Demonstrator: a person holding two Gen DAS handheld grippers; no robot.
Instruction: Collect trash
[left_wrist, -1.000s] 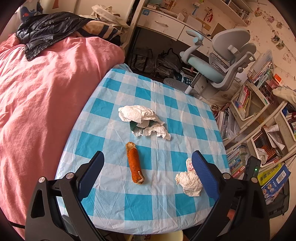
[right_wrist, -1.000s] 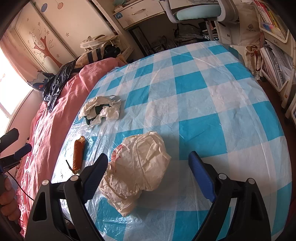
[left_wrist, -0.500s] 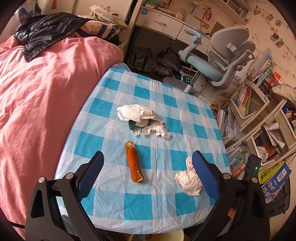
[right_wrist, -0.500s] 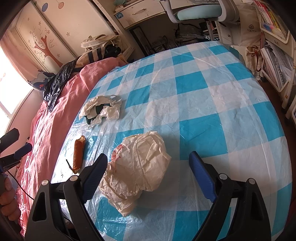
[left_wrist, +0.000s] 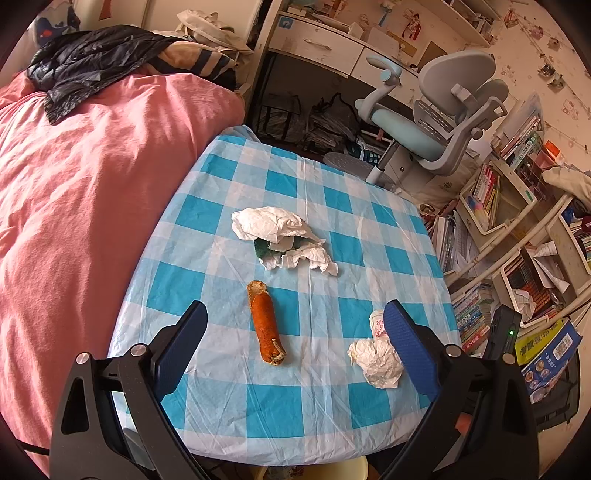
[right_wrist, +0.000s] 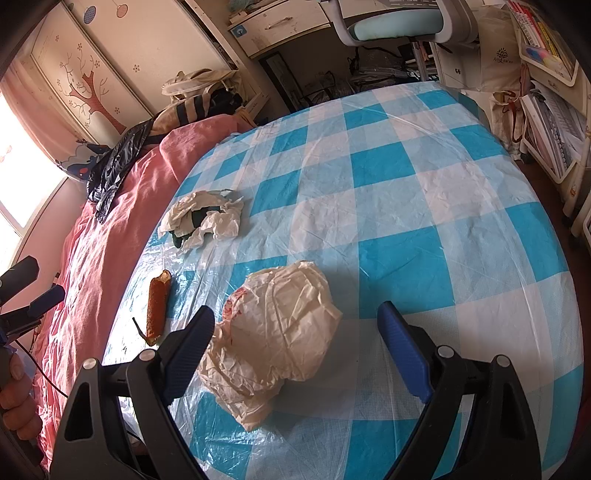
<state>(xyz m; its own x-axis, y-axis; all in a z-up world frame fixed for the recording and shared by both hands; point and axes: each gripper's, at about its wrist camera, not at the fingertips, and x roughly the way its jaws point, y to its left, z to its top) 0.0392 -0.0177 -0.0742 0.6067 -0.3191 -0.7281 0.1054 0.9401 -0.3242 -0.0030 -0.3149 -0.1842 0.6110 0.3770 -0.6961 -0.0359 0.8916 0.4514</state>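
Three scraps lie uncollected on the table (left_wrist: 236, 406): tissues (left_wrist: 273, 229), sausage (left_wrist: 266, 322), wrapper (right_wrist: 277, 339). Both grippers, left (left_wrist: 293, 343) and right (right_wrist: 295, 345), hover spread and empty, likely lining up grabs.

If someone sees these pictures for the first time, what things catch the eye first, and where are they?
First comes the blue and white checked tablecloth with trash on it: an orange sausage-like scrap near the middle, and a heap of white tissues beyond it. A crumpled paper wrapper lies close before the open right tool. The pink bed cover fills the side next to the table.
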